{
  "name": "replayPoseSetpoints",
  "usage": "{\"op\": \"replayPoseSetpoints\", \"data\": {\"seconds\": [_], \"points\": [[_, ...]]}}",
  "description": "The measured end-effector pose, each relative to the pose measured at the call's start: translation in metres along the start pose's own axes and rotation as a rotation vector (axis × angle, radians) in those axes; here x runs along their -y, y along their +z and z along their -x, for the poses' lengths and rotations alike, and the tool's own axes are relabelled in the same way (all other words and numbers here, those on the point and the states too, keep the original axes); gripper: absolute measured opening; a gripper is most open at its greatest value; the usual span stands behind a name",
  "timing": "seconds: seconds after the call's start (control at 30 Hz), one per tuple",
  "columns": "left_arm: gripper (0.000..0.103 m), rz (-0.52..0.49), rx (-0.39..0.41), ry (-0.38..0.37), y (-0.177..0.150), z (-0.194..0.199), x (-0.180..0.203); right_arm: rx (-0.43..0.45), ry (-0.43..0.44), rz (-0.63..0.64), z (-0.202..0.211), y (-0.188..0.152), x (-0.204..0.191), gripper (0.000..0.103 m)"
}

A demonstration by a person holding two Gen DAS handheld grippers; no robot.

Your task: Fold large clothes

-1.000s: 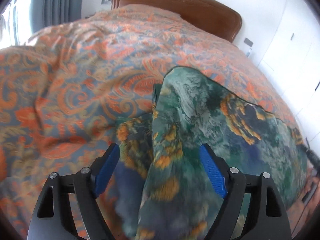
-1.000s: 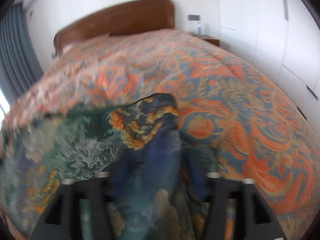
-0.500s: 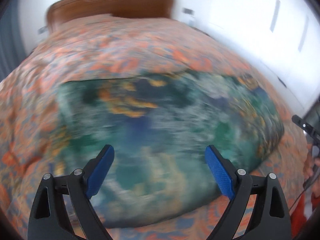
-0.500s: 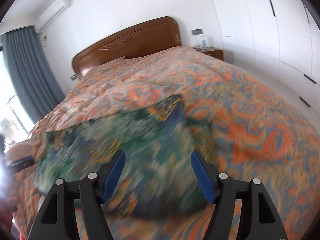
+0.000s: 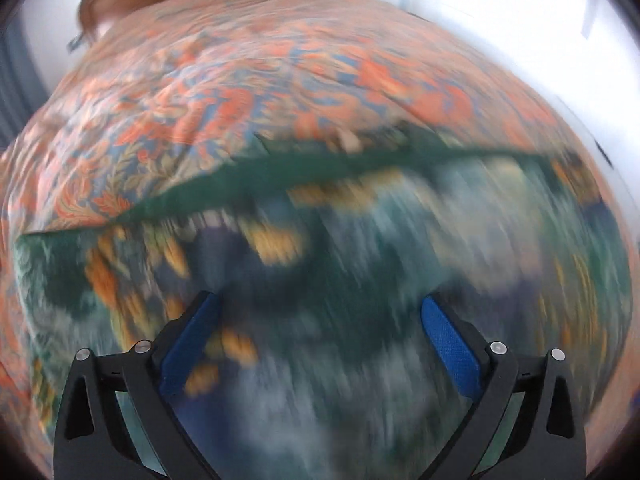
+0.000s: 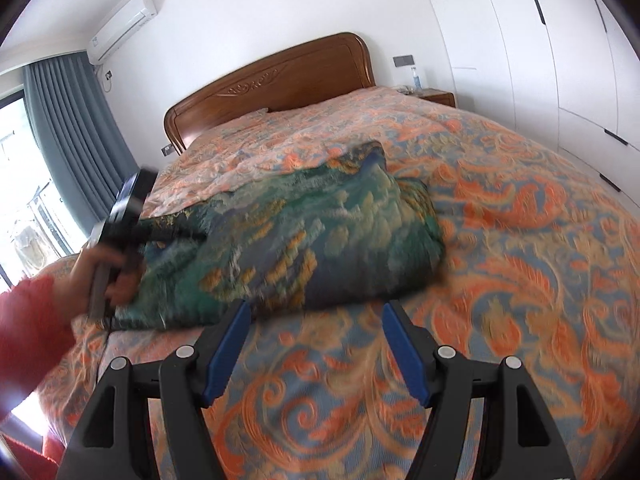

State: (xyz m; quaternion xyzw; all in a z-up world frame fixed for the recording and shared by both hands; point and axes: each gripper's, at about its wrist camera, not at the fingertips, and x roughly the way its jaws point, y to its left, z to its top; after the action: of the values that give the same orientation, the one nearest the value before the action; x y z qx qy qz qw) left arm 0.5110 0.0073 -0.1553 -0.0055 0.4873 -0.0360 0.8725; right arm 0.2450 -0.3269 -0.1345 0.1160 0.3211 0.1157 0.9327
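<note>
Roughly at the bed's near-left part, the folded garment, a green and blue cloth with yellow-orange patches, lies in a flat bundle on the orange and blue patterned bedspread. Its far right corner stands up a little in a peak; its near edge sits just beyond the right gripper's tips.

Right gripper: held low over the bedspread on the near side of the garment, blue pads parted at a moderate gap, nothing between them but bare bedspread. Not touching the cloth.

Left gripper: directly above the garment, which fills most of the left wrist view, heavily blurred. Jaws are opening and stand very wide; the cloth shows in the gap beneath them, but neither blue pad presses on it, so nothing is gripped. From the right wrist view the same tool appears at the garment's left end, its black fingers reaching over the cloth, held by a hand with a red sleeve.

Surroundings: carved wooden headboard at the far end, grey curtain at far left beside a bright window, air conditioner high on the wall, white wardrobe doors along the right, small nightstand at far right of the headboard.
</note>
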Motion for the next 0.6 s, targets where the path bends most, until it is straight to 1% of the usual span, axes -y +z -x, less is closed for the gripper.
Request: {"op": "replayPoseSetpoints", "data": {"seconds": [0.1,0.17,0.23,0.3,0.4,0.5,0.6], "points": [[0.102,0.036,-0.008,0.049,0.016,-0.014,-0.003,-0.023,-0.001,-0.005,-0.002,-0.011,0.003,0.07],[0.102,0.063,-0.004,0.064,0.023,-0.019,-0.004,-0.029,0.003,-0.017,-0.002,-0.017,0.005,0.07],[0.1,0.077,0.015,0.05,0.024,-0.015,-0.004,-0.026,0.006,-0.038,-0.001,-0.02,0.009,0.07],[0.1,0.061,0.025,0.035,0.019,-0.009,-0.001,-0.026,0.007,-0.049,-0.001,-0.022,0.012,0.07],[0.1,-0.003,0.038,0.019,0.003,0.006,0.006,-0.028,0.006,-0.073,-0.002,-0.022,0.018,0.07],[0.1,-0.075,0.059,0.008,-0.024,0.026,0.016,-0.037,0.011,-0.093,-0.003,-0.02,0.021,0.07],[0.1,-0.148,0.062,0.001,-0.057,0.045,0.027,-0.035,0.016,-0.104,-0.001,-0.02,0.02,0.07]]}}
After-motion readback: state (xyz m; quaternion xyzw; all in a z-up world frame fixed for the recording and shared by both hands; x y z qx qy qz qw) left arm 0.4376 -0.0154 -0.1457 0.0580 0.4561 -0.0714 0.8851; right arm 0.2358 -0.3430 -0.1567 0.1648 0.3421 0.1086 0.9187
